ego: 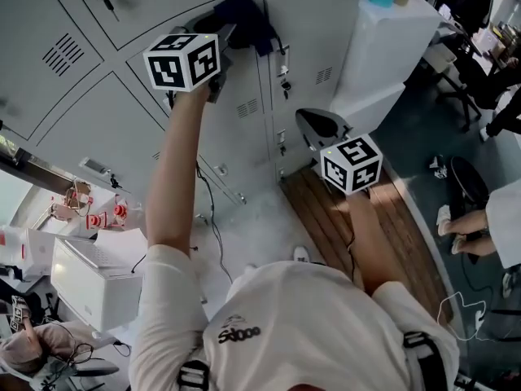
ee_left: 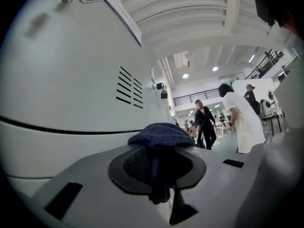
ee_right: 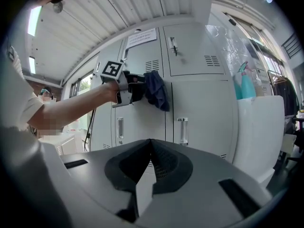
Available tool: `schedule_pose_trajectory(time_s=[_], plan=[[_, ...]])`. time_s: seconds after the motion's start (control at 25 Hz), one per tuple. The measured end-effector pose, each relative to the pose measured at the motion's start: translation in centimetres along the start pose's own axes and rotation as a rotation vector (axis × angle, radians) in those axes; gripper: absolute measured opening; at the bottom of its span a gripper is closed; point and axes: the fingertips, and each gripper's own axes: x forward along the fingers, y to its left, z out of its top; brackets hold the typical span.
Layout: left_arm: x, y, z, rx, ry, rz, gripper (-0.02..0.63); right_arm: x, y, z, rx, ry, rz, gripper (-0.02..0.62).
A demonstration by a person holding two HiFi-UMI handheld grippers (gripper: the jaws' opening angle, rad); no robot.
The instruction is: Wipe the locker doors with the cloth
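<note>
Cloth (ee_left: 161, 136) of dark blue knit sits at the far end of the person's reach. Nearest the body is the right gripper (ee_right: 149, 163), held low and back from the lockers. Its jaws are closed together with nothing between them. In the head view it hangs above a strip of wooden flooring (ego: 342, 218) that runs out from the foot of the lockers.

Farther out, the bare left arm (ego: 175, 177) stretches up to the left gripper (ee_left: 159, 167). Its jaws are clamped on the cloth, which is bunched between the pads and bulges over the jaw tips. In the right gripper view a loose fold of it hangs down below the gripper. The cloth lies at the vertical seam between two neighbouring locker doors (ee_right: 199, 99), by the top corner of the lower door on the right. How firmly it bears on the metal cannot be told.

The doors are pale grey. One just beside the left gripper has a block of vent slots (ee_left: 129, 87). An upright handle (ee_right: 182, 129) stands at the left edge of the door below the cloth. A paper notice (ee_right: 141, 37) is stuck on an upper door.

A white cabinet (ee_right: 259, 127) stands just beside the right edge of the lockers. A teal spray bottle (ee_right: 248, 87) stands on its top, near the edge closest to the lockers.

Farthest off, in the left gripper view, a person in white (ee_left: 242, 118) and a person in black (ee_left: 205, 120) stand in the open hall.
</note>
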Motion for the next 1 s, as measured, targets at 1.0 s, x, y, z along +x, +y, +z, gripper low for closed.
schedule_pose_trajectory(time_s=[1.0], plan=[[-3.2,-3.9,-30.6,-0.165,0.429,0.016,0.089,-3.8,-0.4,-3.1,0.009,0.086,-0.102,0.008]])
